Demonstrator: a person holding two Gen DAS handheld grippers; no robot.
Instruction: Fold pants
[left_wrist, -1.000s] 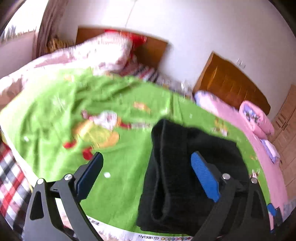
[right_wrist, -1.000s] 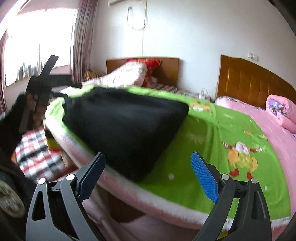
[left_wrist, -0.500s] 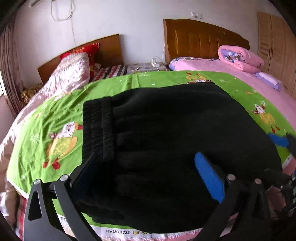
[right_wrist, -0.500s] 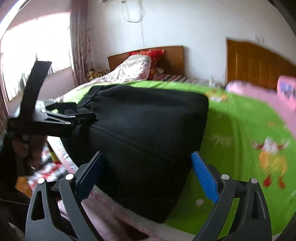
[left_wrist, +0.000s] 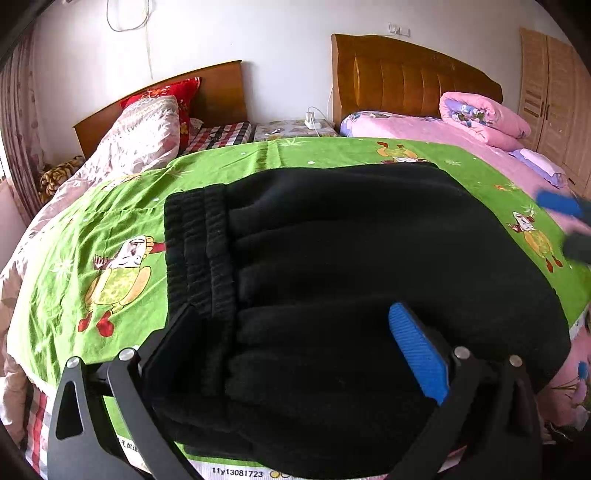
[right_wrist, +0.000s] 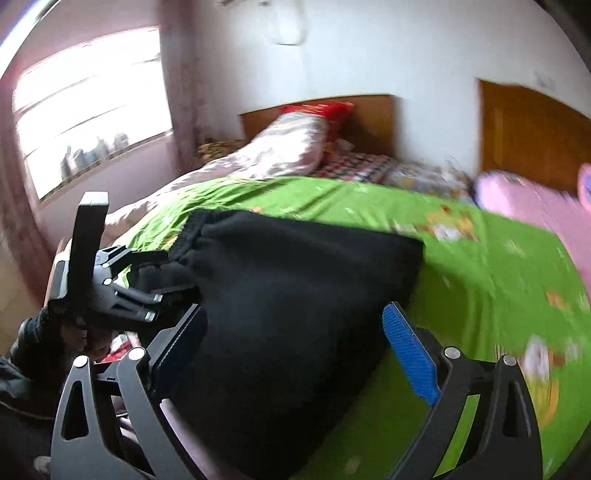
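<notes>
Black pants (left_wrist: 351, 277) lie folded in a thick stack on the green cartoon sheet (left_wrist: 110, 236), ribbed waistband (left_wrist: 199, 251) at the left. My left gripper (left_wrist: 295, 350) is open, its jaws straddling the near edge of the stack. In the right wrist view the pants (right_wrist: 295, 302) fill the middle, and my right gripper (right_wrist: 295, 350) is open over their near right end. The left gripper (right_wrist: 147, 291) shows there at the waistband end. The right gripper's blue pad (left_wrist: 557, 203) shows at the left view's right edge.
The green sheet hangs over the bed's near edge (left_wrist: 240, 470). A pink-white duvet (left_wrist: 140, 136) and red pillow (left_wrist: 173, 92) lie at the far left. A second bed with pink bedding (left_wrist: 424, 129) and a wooden headboard (left_wrist: 406, 77) stands right. A window (right_wrist: 85, 114) is left.
The left camera swung from beside the pants to over them, and its jaws now straddle the near edge. The right gripper moved in closer over the pants' right end.
</notes>
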